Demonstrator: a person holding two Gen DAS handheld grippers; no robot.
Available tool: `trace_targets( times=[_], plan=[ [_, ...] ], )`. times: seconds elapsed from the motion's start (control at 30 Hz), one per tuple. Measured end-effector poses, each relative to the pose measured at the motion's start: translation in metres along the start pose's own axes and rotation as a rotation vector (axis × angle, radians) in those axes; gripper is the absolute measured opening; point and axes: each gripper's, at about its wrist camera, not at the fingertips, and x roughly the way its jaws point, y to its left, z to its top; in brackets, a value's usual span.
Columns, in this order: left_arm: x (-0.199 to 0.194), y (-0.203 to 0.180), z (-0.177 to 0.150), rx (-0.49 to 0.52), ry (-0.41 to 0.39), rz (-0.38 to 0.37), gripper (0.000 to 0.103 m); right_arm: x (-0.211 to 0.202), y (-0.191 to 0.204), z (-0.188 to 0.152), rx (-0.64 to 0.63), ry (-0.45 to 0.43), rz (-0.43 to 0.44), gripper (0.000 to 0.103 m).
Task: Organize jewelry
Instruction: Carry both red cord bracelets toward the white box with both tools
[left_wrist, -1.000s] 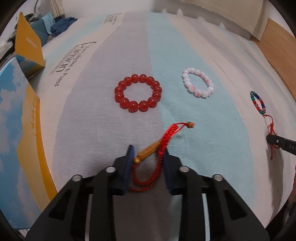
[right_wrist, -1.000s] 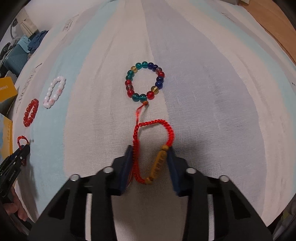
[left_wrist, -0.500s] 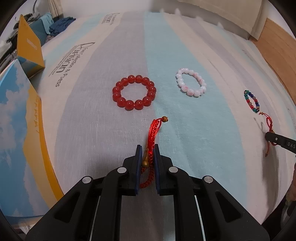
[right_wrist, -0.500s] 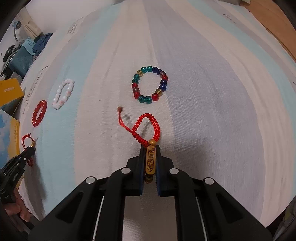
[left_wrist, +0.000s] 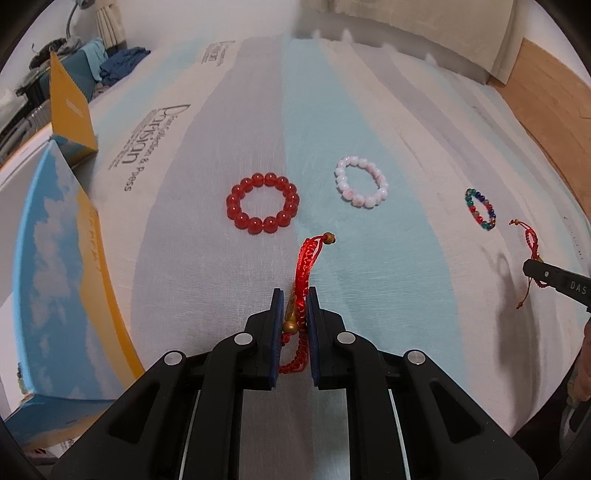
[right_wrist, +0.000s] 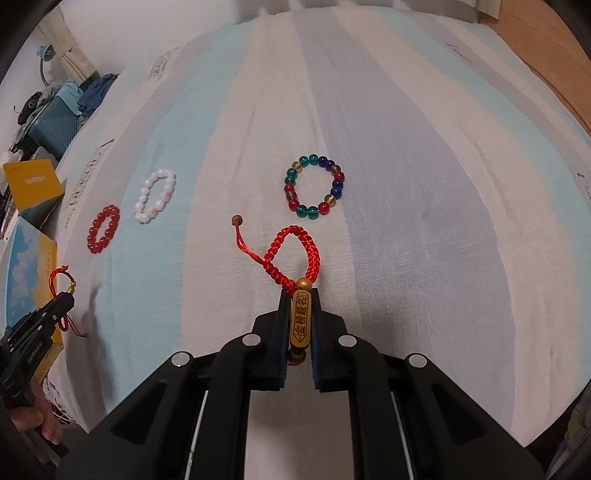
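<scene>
My left gripper (left_wrist: 293, 295) is shut on a red braided cord bracelet (left_wrist: 306, 258) with a gold charm, lifted a little off the striped cloth. My right gripper (right_wrist: 300, 295) is shut on a second red cord bracelet (right_wrist: 291, 243), clamping its engraved gold charm (right_wrist: 300, 321). On the cloth lie a red bead bracelet (left_wrist: 263, 208), a pink-white bead bracelet (left_wrist: 361, 186) and a multicoloured bead bracelet (right_wrist: 314, 192). Each gripper also shows at the edge of the other's view: the right one (left_wrist: 532, 264) and the left one (right_wrist: 66, 295).
A blue and yellow box with a cloud print (left_wrist: 55, 277) lies at the left, with its yellow lid (left_wrist: 70, 107) standing behind it. Clothes and luggage (right_wrist: 55, 107) are piled beyond the cloth's far left. A wooden floor (left_wrist: 546, 92) shows at the right.
Both grippers went from open around their cord bracelets to shut on them. Both then lifted and drew back, so the bead bracelets look farther away.
</scene>
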Motion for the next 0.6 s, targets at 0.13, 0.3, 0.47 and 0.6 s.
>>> trace_targets(
  times=[0.13,0.3,0.47,0.6],
  plan=[
    [-0.01,0.0,-0.001,-0.014,0.001,-0.001,0.011,-0.01,0.004,-0.003,-0.01,-0.011,-0.005,0.009],
    [-0.024,-0.001,-0.003,-0.017,-0.007,0.003,0.011,-0.023,0.011,-0.006,-0.018,-0.027,-0.014,0.009],
    [-0.04,0.0,-0.004,-0.019,-0.025,0.001,0.011,-0.037,0.021,-0.007,-0.031,-0.05,-0.011,0.009],
    [-0.054,0.005,-0.004,-0.019,-0.037,0.008,0.011,-0.049,0.032,-0.008,-0.044,-0.068,-0.005,0.009]
  ],
)
